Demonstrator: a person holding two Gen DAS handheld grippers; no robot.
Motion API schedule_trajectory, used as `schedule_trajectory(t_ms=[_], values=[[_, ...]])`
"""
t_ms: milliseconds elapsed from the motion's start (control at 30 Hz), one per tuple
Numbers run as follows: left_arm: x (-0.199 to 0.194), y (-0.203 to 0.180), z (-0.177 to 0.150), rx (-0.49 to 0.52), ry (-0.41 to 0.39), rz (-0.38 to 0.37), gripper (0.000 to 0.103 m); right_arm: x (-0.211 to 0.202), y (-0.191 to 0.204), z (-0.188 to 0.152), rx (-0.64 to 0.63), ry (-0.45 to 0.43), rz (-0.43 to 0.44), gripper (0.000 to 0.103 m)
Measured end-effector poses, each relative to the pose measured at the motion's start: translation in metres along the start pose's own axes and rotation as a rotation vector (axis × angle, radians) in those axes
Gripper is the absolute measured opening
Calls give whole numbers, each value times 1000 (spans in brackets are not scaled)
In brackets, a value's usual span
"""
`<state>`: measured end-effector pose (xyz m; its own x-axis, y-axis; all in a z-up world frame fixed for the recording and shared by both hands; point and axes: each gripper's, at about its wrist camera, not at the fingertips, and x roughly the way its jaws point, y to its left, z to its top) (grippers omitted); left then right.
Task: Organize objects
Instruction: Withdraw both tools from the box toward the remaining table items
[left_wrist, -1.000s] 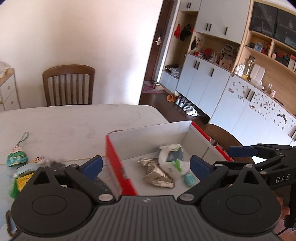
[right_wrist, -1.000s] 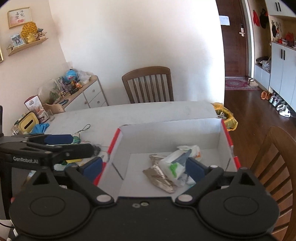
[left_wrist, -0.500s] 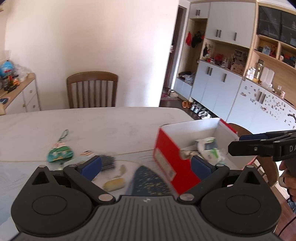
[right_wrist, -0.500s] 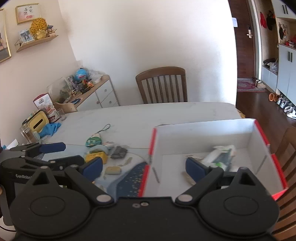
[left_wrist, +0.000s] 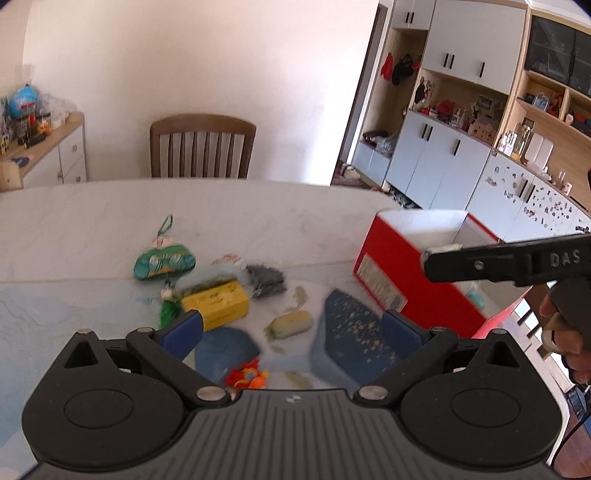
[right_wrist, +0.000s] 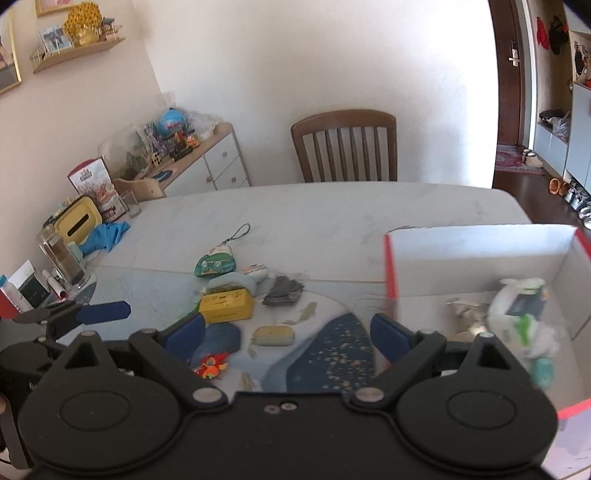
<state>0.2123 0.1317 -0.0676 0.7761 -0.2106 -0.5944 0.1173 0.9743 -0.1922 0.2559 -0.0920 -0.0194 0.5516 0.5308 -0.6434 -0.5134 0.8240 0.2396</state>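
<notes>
My right camera looks down into the red box (right_wrist: 480, 258): a white packet (right_wrist: 521, 306) and crinkly silver wrapper (right_wrist: 465, 314) lie inside. My left camera sees only its shiny red outer wall. Both my left gripper (left_wrist: 291, 328) and right gripper (right_wrist: 286, 328) have jaws wide apart, holding nothing. On the pale tabletop (right_wrist: 332, 214) left of the box sit a yellow block (left_wrist: 218, 302), a green pouch (left_wrist: 162, 260) and a soft oval lump (left_wrist: 291, 323)
</notes>
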Motion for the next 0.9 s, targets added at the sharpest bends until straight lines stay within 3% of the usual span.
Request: schedule_trajectory(t_ms=[333,800,900], values=[[40,24,-30,71,98,8,103,76,22,-11,-42,122,-61,92],[74,24,-42,158,142,3,102,141,30,-17,-49,226,-87,86],[78,23,-43,164,155,4,94,151,32,-18,-53,242,-92,82]])
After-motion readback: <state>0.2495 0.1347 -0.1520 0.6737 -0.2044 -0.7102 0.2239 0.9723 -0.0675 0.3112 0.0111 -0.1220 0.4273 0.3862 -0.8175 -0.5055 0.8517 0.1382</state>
